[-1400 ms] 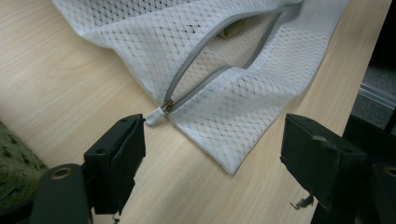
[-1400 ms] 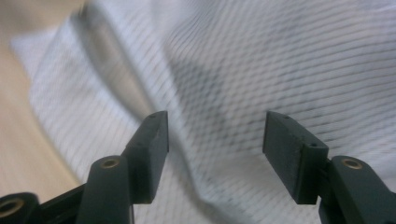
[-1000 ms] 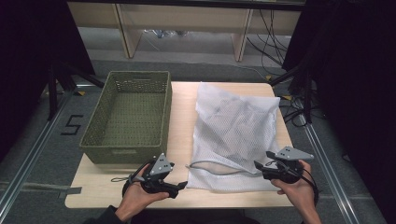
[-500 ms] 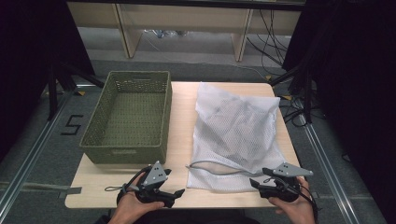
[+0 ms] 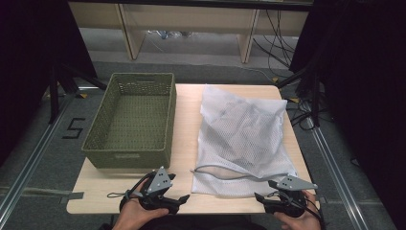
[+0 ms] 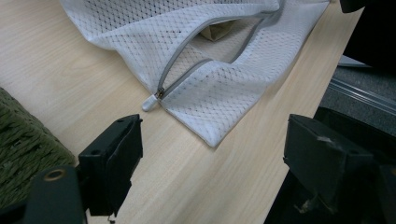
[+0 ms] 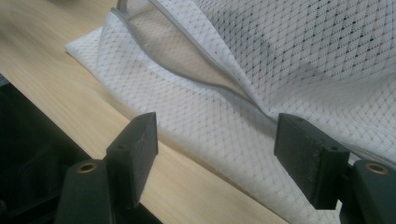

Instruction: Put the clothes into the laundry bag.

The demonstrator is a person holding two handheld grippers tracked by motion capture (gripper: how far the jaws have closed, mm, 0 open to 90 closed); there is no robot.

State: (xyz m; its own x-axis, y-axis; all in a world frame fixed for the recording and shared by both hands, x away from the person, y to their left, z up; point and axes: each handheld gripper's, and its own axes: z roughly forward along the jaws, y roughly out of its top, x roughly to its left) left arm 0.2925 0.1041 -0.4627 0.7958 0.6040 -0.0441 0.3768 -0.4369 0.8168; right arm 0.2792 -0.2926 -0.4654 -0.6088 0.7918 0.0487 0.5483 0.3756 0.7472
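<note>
Wooden table [image 5: 184,148] carries green basket [image 5: 131,117] left and mesh bag [image 5: 242,139] right; left gripper [image 6: 212,154] and right gripper [image 7: 217,149], both released (grasping nothing), reveal its unzipped grey zipper [image 6: 187,77].

A lab-like recording space is suggested: black curtains [image 5: 364,96] at 3 o'clock, loose cables [image 5: 280,36] at 1, floor rails [image 5: 33,163] at 8.

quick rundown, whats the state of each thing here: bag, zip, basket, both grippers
mesh bag: lying flat on the table, something inside
zip: open, pull tab at its end
basket: upright, empty
left gripper: open, holding nothing
right gripper: open, holding nothing
</note>
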